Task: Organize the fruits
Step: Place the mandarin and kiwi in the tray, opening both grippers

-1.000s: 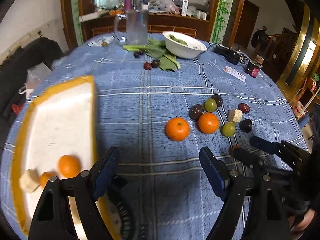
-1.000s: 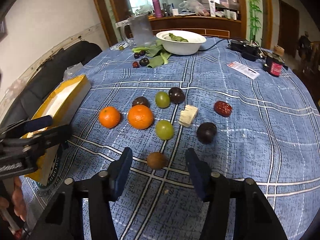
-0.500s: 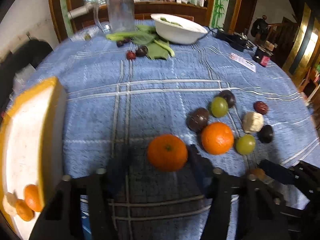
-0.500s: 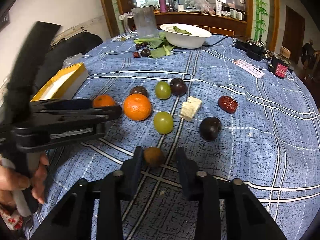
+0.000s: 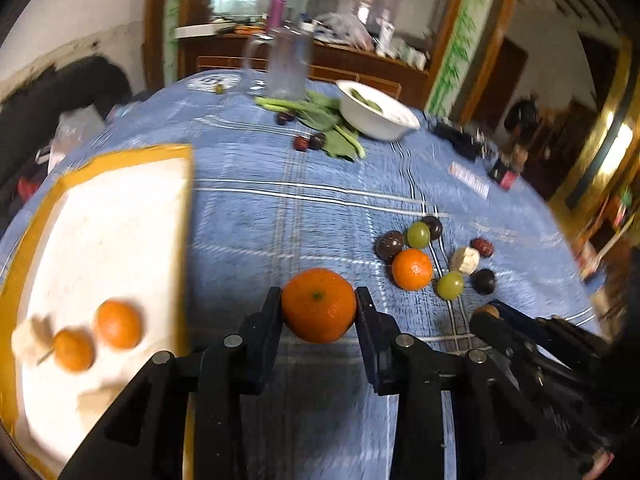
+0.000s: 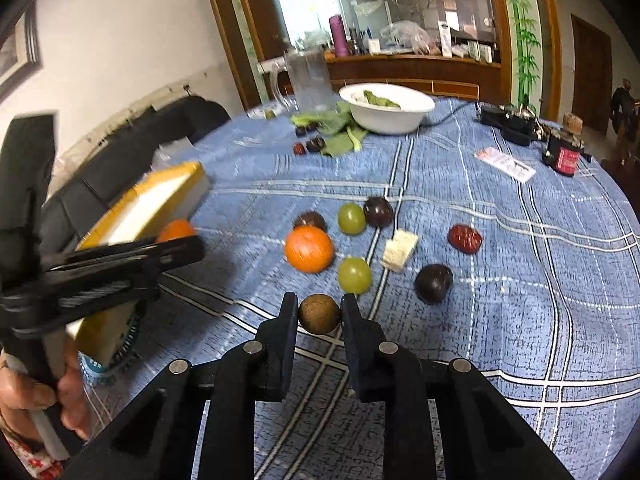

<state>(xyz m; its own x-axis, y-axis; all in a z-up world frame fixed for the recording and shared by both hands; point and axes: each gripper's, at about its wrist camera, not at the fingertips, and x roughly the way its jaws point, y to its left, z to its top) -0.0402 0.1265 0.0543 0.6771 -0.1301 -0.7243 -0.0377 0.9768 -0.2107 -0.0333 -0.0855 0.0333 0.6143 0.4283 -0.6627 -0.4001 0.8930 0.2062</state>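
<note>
My left gripper (image 5: pixel 318 304) is shut on an orange mandarin (image 5: pixel 319 310) and holds it above the blue cloth, right of the yellow-rimmed white tray (image 5: pixel 180 216), which holds two mandarins (image 5: pixel 118 323) and pale pieces. My right gripper (image 6: pixel 319 308) is shut on a small brown round fruit (image 6: pixel 319 313). Beyond it lie another mandarin (image 6: pixel 309 249), two green grapes (image 6: pixel 354 275), dark plums (image 6: pixel 433 283), a red date (image 6: pixel 464 238) and a pale cube (image 6: pixel 400 244). The left gripper also shows in the right wrist view (image 6: pixel 176 250).
A white bowl (image 6: pixel 386 118) with greens, leafy stalks (image 6: pixel 340 136), small dark fruits, a glass pitcher (image 6: pixel 308 80), a card (image 6: pixel 506 164) and a red-labelled jar (image 6: pixel 564 156) stand at the table's far side. A dark chair (image 6: pixel 120 152) is at the left.
Both grippers closed: the left on the mandarin, the right on the brown fruit. The left gripper has lifted and swung left toward the tray, which shows again with its fruit.
</note>
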